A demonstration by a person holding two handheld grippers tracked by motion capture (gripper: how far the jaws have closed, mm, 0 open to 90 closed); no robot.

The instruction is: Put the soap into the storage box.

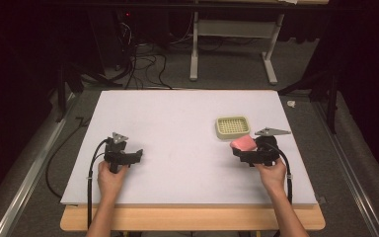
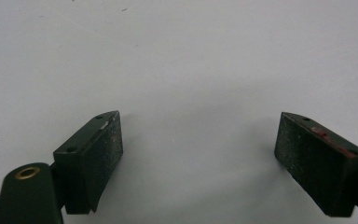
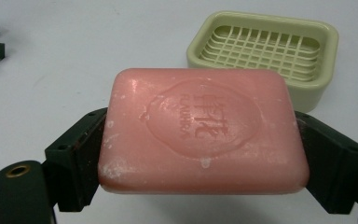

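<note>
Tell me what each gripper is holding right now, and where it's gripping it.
The right gripper clamps the pink soap bar by its two short ends. The left gripper is open over the table, holding nothing.

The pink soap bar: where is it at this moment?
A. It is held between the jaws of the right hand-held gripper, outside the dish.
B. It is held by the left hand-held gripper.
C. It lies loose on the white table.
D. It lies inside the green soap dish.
A: the right hand-held gripper clamps the pink soap bar by its two ends, and the green soap dish stands apart behind it.
</note>
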